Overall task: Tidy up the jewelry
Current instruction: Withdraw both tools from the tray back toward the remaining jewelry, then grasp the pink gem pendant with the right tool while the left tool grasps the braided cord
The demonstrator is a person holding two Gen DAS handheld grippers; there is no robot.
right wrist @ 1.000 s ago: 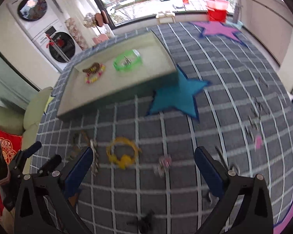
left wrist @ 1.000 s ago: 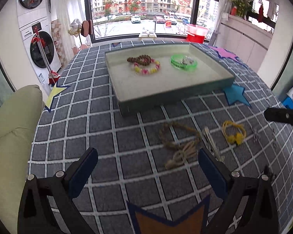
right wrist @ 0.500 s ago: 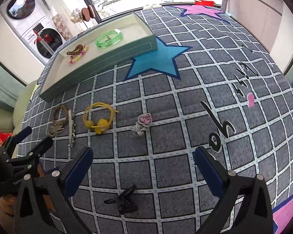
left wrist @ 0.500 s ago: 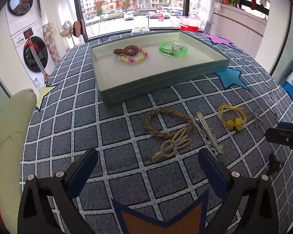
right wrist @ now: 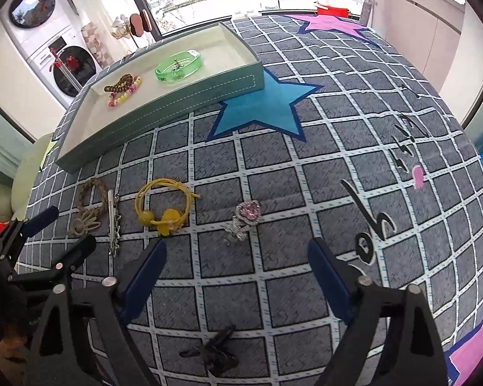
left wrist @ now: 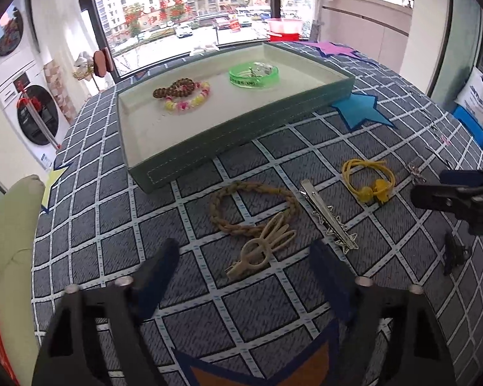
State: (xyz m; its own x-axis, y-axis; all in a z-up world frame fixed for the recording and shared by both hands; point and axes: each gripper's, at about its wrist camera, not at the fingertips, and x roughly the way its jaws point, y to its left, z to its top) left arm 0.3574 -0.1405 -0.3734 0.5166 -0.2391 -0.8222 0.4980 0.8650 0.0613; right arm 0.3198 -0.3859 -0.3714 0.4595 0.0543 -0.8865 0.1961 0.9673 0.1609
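As both grippers have dropped closer to the worktop (left wrist: 90, 193), jaws spread and empty, the left gripper (left wrist: 244, 257) now frames the beige hair clip (left wrist: 262, 247) at lower centre — likely the next pick. The right gripper (right wrist: 238, 254) frames the pink ring (right wrist: 245, 219).

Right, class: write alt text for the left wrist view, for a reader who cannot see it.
An open left tool hangs over a beige hair claw and a braided cord loop on a checked cloth. Beside them lie a silver star clip and yellow hair tie; behind, a green tray holds bracelets.
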